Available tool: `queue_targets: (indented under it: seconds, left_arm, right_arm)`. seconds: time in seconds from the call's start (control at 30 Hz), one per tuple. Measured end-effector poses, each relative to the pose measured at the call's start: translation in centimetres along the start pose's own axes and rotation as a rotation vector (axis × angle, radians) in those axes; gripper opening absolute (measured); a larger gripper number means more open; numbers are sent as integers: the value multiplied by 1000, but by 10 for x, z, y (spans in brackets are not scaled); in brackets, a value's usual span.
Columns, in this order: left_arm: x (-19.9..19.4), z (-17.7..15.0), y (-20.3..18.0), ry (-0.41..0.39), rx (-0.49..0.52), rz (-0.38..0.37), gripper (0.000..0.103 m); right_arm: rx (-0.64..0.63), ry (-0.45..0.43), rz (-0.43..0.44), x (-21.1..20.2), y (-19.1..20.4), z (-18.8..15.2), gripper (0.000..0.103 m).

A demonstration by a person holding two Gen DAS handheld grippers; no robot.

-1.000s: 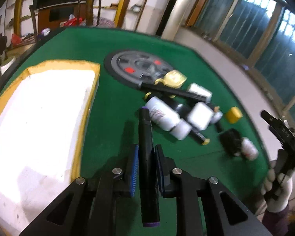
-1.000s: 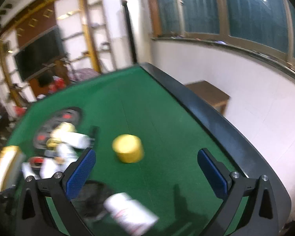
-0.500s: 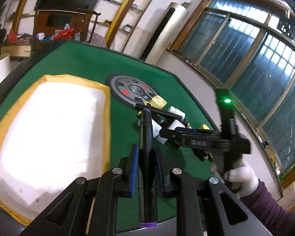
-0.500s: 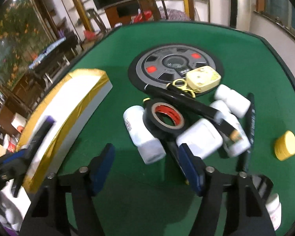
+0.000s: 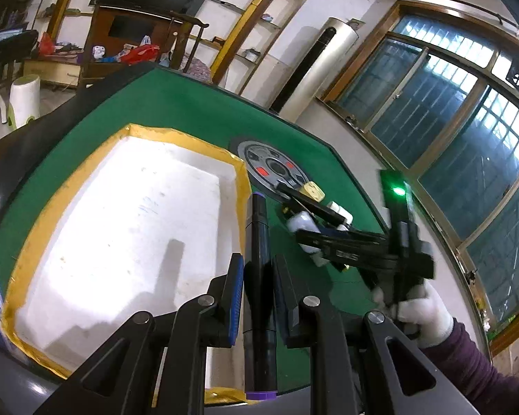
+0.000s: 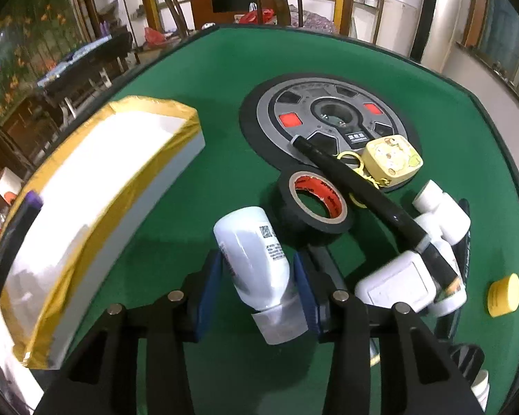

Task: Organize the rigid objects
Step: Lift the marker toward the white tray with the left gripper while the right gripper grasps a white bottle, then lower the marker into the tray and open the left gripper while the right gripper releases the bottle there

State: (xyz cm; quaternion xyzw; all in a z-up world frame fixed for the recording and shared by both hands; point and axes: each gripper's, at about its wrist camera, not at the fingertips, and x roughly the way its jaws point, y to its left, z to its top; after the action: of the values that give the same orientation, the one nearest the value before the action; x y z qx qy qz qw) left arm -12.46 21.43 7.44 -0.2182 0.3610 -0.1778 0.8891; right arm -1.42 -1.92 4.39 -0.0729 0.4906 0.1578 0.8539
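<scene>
Green felt covers the table (image 6: 176,79), with shelves, a dark screen and barred windows beyond it. At the lower middle of the left wrist view, the left gripper (image 5: 257,276) is clamped tight on a black marker (image 5: 257,238) with purple ends, which runs lengthwise between the blue pads and sticks out past the fingertips. Beneath and to the left of it lies a white tray (image 5: 121,228) with a gold-taped rim, its floor bare; the marker's tip hangs just over the tray's right rim. In the right wrist view, the right gripper (image 6: 259,276) has just been closing its jaws around a white bottle (image 6: 252,252) lying on the felt, cap end toward the camera. The right pad looks to touch the bottle's side, while whether the left pad presses on it cannot be told. Just beyond the bottle sits a roll of black tape (image 6: 315,204) with a red core. A long black marker (image 6: 366,197) lies slanted across the pile, beside a yellow keychain box (image 6: 392,162) resting on the grey disc (image 6: 328,114) set in the table. More white bottles (image 6: 443,214) and a white adapter (image 6: 396,287) crowd to the right, and a small yellow cap (image 6: 505,294) stands apart near the table's edge. A white-gloved hand (image 5: 422,311) holds the right gripper
</scene>
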Motion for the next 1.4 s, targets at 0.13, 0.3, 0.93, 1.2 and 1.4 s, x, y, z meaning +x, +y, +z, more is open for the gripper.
queue_targets:
  seconds: [0.13,0.3,0.93,1.2,1.4]
  left_arm:
    - [8,20,6,12,-6,16,17]
    - [38,53,21,48,-14,73,17]
    - [123,64,67,164,-229,52,65]
    - [112,39,71,160,-275,52,67]
    - [109,33,65,151,-274,60,72]
  right_arm:
    - [74,-36,120,-26,-3,8,41]
    - [174,-28,345,-32,6,35,40]
    - [301,102,352,59,56,107,34]
    - [226,-24,247,23,49,98,56]
    - [174,-146,149,-26,24,65,59]
